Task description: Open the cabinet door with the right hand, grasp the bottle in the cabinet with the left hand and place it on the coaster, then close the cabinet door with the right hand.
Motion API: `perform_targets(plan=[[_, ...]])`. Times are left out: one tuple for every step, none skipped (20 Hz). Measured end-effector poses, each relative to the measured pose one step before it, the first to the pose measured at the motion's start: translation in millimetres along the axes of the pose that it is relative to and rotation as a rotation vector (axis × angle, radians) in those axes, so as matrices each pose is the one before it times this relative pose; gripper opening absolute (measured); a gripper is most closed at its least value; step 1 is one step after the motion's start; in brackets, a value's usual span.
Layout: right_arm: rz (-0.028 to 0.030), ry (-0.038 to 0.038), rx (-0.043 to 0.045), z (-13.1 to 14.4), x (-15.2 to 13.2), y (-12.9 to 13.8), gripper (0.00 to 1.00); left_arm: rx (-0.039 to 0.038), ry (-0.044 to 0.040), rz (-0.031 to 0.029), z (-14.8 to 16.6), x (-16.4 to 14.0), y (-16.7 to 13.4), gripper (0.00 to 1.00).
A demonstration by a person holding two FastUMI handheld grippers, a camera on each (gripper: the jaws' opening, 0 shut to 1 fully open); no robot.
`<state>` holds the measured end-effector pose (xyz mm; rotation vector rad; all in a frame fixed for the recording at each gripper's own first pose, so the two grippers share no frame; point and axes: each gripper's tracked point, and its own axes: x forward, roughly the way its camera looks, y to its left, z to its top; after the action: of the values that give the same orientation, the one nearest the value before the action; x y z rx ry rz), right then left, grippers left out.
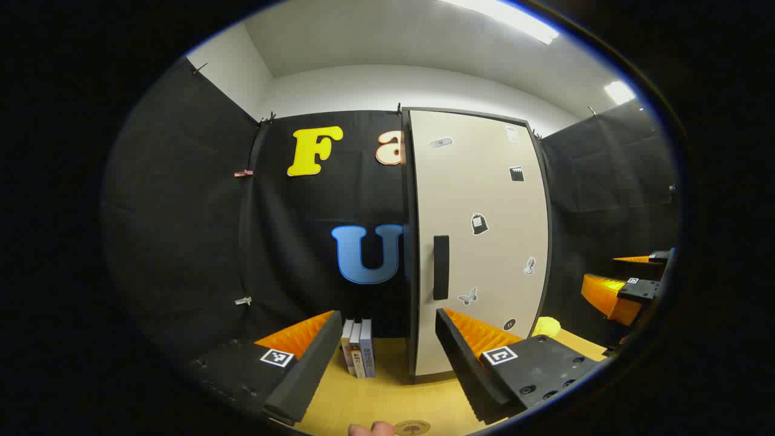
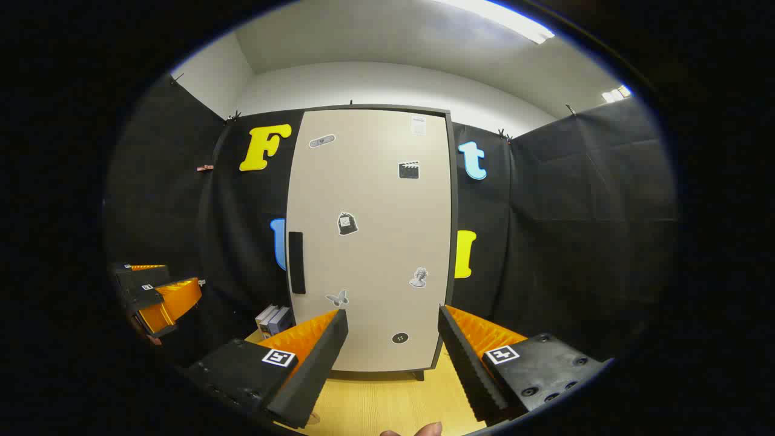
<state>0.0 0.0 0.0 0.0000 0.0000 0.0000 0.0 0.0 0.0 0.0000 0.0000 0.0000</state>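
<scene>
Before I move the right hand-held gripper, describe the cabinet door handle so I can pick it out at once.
Find the tall pale cabinet standing on the wooden table against the black cloth wall. Its door is shut and dotted with small stickers. The handle is the plain dark upright bar near the door's left edge, about mid-height; unlike the stickers, it is long, narrow and has no picture on it.

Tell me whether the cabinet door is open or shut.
Shut. The cabinet door sits flush within its dark frame, no interior showing, and its black handle is untouched, with the open right gripper held short of it.
</scene>
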Motion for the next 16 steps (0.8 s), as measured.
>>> perform_targets(plan=[[0.00167,0.00277,0.00399,-1.70,2.29,-0.40,0.98,-0.00139,-0.00056,-0.00206,-0.98,1.23,-1.35,0.97],[-0.00067,0.00161,0.00244,0.18,1.25,-0.48,0.98,-0.00219,0.00128,-0.00144,-0.10,0.81,-0.71,0.97],[0.00169,0.00254,0.00106,-0.58,0.71,-0.65,0.98,-0.00074,0.00294,-0.00082,-1.88,0.86,-0.86,0.97],[0.00047,0.00240,-0.00145,-0.33,0.37,-0.04,0.98,0.00060,0.00282,-0.00020,-0.95,0.30,-0.42,0.97],[-0.00142,0.00126,-0.00178,-1.62,1.69,-0.18,0.98,0.00095,0.00360,-0.00192,-0.78,0.62,-1.30,0.98],[-0.00231,-0.00103,0.00050,0.43,0.17,-0.67,0.98,0.00206,-0.00011,-0.00006,0.48,0.41,-0.57,0.98],[-0.00277,-0.00062,0.00319,-0.38,0.76,-0.03,0.98,0.00149,-0.00007,-0.00049,-1.04,0.26,-1.16,0.98],[-0.00066,0.00062,0.00400,-0.39,0.63,-0.43,0.98,-0.00023,-0.00024,-0.00030,0.50,0.25,-1.05,0.98],[-0.00104,-0.00003,0.00297,-0.14,0.39,-0.87,0.98,-0.00112,-0.00113,-0.00003,-0.05,0.30,-0.29,0.98],[-0.00175,-0.00092,0.00152,0.38,-0.06,-1.50,0.98,-0.00009,-0.00064,-0.00113,0.95,-0.91,-1.18,0.97],[-0.00259,-0.00025,0.00021,0.06,0.08,-1.09,0.98,0.00214,0.00030,0.00000,-0.48,0.80,-0.72,0.97],[-0.00206,0.00007,0.00064,-0.12,0.13,-0.34,0.98,0.00270,0.00034,0.00071,0.08,-0.62,0.05,0.98],[-0.00113,0.00204,0.00030,-0.85,0.35,-0.30,0.98,0.00175,0.00039,0.00003,-0.53,0.86,-0.39,0.98],[-0.00120,0.00108,-0.00013,-0.55,1.07,-0.05,0.98,0.00031,0.00051,0.00031,-0.06,-0.23,-0.72,0.98],[-0.00071,0.00148,-0.00058,-0.63,0.54,0.00,0.98,-0.00048,0.00076,-0.00091,-1.55,0.64,-1.01,0.97],[-0.00155,-0.00075,-0.00084,-0.13,0.24,-0.15,0.98,0.00014,0.00063,0.00086,0.47,-0.16,-0.22,0.98]])
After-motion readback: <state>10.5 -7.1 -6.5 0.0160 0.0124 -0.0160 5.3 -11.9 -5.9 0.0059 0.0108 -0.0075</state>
